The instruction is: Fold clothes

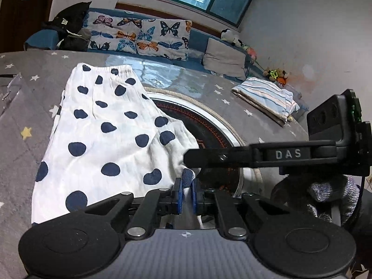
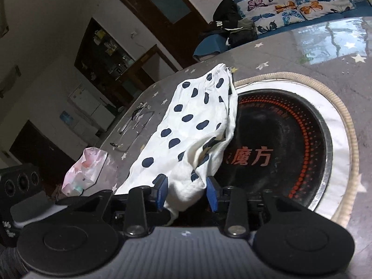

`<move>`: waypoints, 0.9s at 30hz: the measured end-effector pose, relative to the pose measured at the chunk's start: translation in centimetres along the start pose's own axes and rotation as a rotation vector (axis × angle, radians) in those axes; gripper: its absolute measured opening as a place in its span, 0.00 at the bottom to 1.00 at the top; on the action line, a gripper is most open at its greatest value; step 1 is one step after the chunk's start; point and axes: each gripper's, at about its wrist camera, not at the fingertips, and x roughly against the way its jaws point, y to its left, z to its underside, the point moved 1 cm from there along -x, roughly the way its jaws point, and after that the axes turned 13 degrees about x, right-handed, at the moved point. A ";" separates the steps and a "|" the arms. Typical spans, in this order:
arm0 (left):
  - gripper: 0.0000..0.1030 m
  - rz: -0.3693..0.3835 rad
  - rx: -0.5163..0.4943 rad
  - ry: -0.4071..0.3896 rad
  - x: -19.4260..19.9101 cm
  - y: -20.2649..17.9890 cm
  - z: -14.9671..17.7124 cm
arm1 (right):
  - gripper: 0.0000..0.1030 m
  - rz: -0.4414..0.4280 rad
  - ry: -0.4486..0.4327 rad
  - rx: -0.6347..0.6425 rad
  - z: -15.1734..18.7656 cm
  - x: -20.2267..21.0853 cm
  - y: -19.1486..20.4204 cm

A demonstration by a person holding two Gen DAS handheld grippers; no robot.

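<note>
Left gripper (image 1: 186,191) pinches the spotted garment (image 1: 104,134) hem; right gripper (image 2: 187,191) gapes around it, unclamped. Garment sprawls toward 11 o'clock. Mid-fold; next: right closes.

1 polka-dot garment (image 1: 102,137), 1 folded striped cloth (image 1: 267,97), 2 grippers: left (image 1: 187,187), right (image 2: 187,191). 1 round cooktop (image 2: 286,144) in bench (image 1: 21,153), 1 butterfly cushion (image 1: 139,36), 1 plastic bag (image 2: 87,171).
</note>
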 end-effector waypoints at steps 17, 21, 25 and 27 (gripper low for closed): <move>0.12 -0.103 0.099 -0.033 1.4 6.0 -3.4 | 0.06 0.203 0.037 0.099 1.0 0.5 1.1; 0.09 -0.145 0.134 -0.047 1.2 8.1 -4.3 | 0.05 0.234 0.050 0.128 1.2 0.9 1.4; 0.08 -0.171 0.157 -0.079 1.7 9.8 -5.0 | 0.05 0.252 0.078 0.152 1.6 1.0 1.5; 0.09 -0.177 0.168 -0.093 1.8 10.3 -5.5 | 0.05 0.258 0.078 0.164 1.6 1.1 1.7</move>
